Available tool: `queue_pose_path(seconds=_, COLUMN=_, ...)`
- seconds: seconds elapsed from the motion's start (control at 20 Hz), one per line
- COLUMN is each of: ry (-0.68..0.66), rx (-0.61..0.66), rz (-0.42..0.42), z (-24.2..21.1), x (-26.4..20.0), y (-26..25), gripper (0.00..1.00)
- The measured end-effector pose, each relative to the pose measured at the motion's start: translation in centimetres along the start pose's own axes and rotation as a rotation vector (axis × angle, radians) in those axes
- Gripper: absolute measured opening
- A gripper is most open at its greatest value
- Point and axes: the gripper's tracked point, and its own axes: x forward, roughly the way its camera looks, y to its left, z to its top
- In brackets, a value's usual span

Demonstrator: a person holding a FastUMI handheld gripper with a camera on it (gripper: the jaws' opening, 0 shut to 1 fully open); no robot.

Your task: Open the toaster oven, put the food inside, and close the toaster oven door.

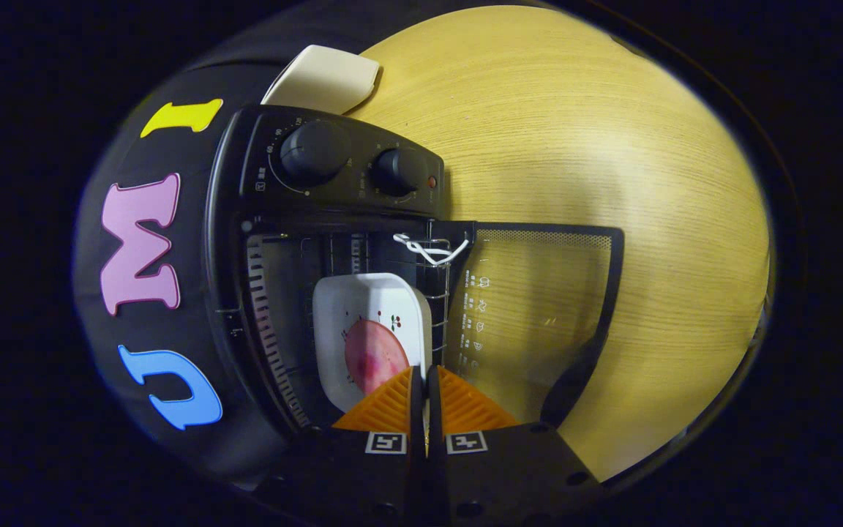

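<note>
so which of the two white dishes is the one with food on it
The white dish inside the open toaster oven, its rim pinched by the hand-held gripper, carries the pink food. The other dish sits behind the oven.

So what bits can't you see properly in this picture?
- White square dish: near edge hidden behind the gripper; its fingers sit almost closed on the rim, grip unclear.
- Pink round food: lower part covered by the fingers.
- Black toaster oven: dial markings too small.
- Glass oven door: printed icons too small.

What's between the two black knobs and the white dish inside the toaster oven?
In the gripper view, a white string tied to the wire rack lies between knobs and dish; tongs grip its rim.
</note>
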Motion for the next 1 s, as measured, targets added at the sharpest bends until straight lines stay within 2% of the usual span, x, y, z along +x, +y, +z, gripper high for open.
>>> queue_pose_path(seconds=0.25, ry=0.004, rx=0.025, rz=0.006, z=-1.1, x=1.6, y=1.0, gripper=0.06)
queue_pose_path(seconds=0.4, ry=0.036, rx=0.042, rz=0.052, z=-1.5, x=1.5, y=1.9, gripper=0.09)
queue_pose_path(seconds=0.5, ry=0.044, rx=0.025, rz=0.078, z=-1.7, x=1.3, y=2.4, gripper=0.19)
queue_pose_path(seconds=0.55, ry=0.053, rx=0.018, rz=0.097, z=-1.9, x=0.9, y=2.8, gripper=0.33)
queue_pose_path(seconds=0.6, ry=0.064, rx=0.011, rz=0.112, z=-2.0, x=0.6, y=3.1, gripper=0.42)
queue_pose_path(seconds=0.65, ry=0.074, rx=-0.004, rz=0.112, z=-2.2, x=0.1, y=3.0, gripper=0.63)
queue_pose_path(seconds=0.75, ry=0.077, rx=-0.037, rz=0.118, z=-2.0, x=-0.6, y=2.7, gripper=0.82)
queue_pose_path(seconds=0.85, ry=0.101, rx=-0.104, rz=0.122, z=-2.1, x=-1.7, y=2.3, gripper=0.9)
queue_pose_path(seconds=1.0, ry=0.122, rx=-0.25, rz=0.155, z=-2.0, x=-3.6, y=2.3, gripper=0.9)
